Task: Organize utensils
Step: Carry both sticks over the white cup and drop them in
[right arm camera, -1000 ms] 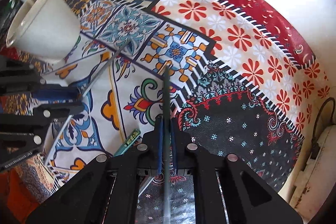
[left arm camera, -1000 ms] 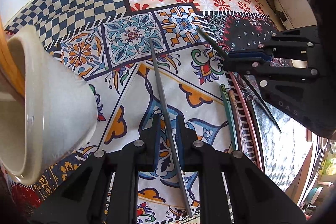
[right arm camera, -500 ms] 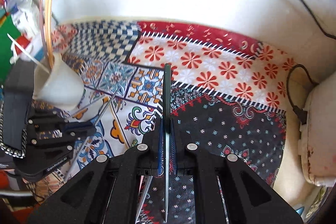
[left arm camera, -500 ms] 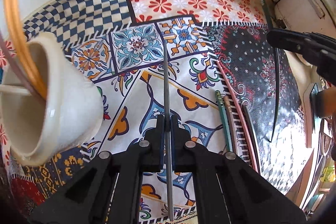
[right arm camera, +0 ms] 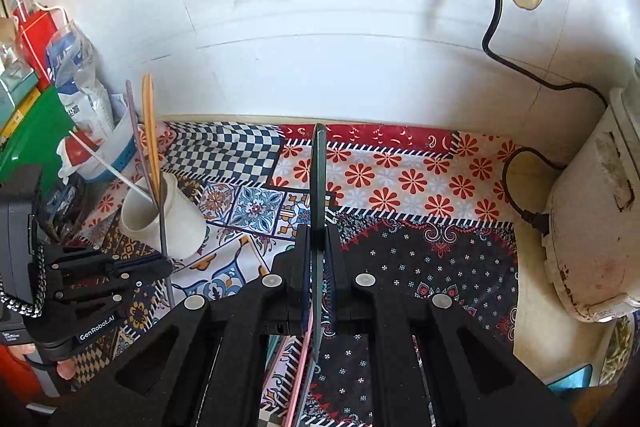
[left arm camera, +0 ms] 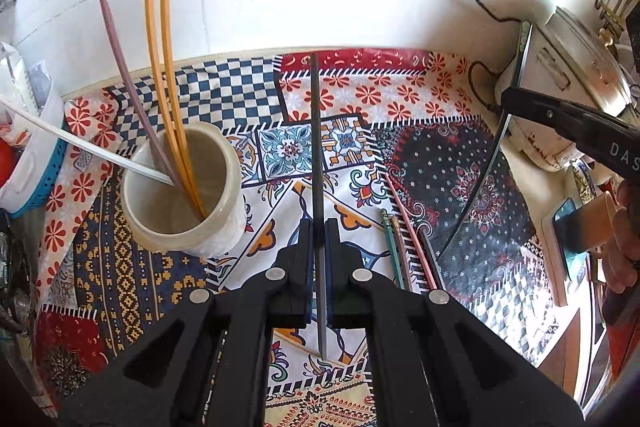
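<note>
Two hand-held grippers, left (left arm camera: 319, 227) and right (right arm camera: 319, 233), each clamped on one chopstick, cup (left arm camera: 182, 195) nearby.

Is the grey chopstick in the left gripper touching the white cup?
Apart. The left wrist view shows the grey chopstick clamped in the left gripper, with patterned cloth visible between it and the white cup.

Left gripper (left arm camera: 319, 227) up off cloth, 2 fingers pinched tight on thin grey chopstick (left arm camera: 317, 163), stick running straight out along finger line. Right gripper (right arm camera: 318, 231) raised too, jaws clamped on dark green chopstick (right arm camera: 319, 187), held edge-on between pads. In right wrist view, left gripper sits low at left, fingers pointing right. Bare fingers of person's right hand (left arm camera: 628, 227) wrapped round handle.
</note>
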The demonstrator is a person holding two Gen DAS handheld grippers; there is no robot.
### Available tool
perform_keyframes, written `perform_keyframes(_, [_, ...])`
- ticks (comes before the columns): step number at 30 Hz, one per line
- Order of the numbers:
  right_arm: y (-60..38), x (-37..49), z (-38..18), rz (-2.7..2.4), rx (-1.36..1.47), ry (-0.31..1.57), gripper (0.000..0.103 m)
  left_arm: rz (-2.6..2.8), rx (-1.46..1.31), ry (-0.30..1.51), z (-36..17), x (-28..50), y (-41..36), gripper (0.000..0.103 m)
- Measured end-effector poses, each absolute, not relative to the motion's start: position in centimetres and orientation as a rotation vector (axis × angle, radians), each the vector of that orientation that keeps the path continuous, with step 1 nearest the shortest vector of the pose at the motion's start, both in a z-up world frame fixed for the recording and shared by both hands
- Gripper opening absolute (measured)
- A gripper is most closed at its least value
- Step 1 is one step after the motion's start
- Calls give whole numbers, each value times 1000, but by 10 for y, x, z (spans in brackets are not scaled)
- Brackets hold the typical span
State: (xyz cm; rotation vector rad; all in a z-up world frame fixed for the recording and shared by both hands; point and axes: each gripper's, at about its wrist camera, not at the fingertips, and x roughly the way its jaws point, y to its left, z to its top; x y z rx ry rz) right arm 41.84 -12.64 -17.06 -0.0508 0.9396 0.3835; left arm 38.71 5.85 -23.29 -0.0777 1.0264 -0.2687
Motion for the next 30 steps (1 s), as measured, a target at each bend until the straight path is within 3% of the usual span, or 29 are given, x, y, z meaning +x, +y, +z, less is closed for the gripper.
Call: perform_keyframes(30, [5,421,-76,618,-86,657,6,-85,-180,674,-109,357,165,3])
